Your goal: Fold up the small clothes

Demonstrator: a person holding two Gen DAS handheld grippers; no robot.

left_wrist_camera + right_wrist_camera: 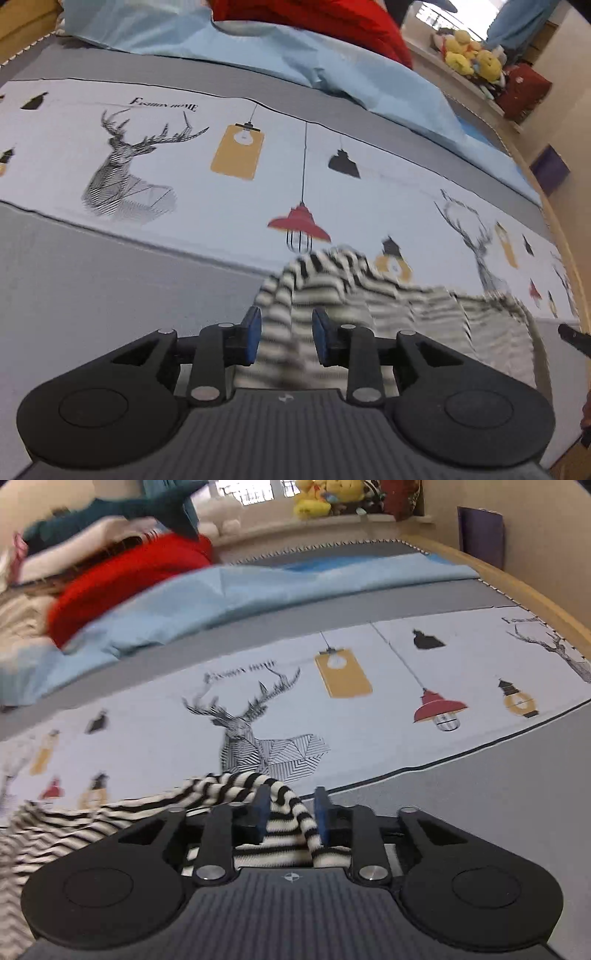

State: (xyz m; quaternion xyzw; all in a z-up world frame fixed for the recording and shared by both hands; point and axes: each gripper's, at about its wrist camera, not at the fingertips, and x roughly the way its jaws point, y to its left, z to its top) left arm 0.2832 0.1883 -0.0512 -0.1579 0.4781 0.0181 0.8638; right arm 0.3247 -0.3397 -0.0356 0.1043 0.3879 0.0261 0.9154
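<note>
A small black-and-white striped garment lies crumpled on the printed bedspread. In the left wrist view it spreads from between my fingers off to the right, and it is blurred. My left gripper hangs just above it with the blue pads well apart; striped cloth fills the gap but looks loose. In the right wrist view the garment runs off to the left. A bunched striped fold passes slantwise between the pads of my right gripper, whose jaws also stand apart without pinching it.
A light blue sheet and a red garment lie at the far side of the bed. More clothes are piled at the far left. Yellow plush toys sit on a ledge. The wooden bed edge curves along the right.
</note>
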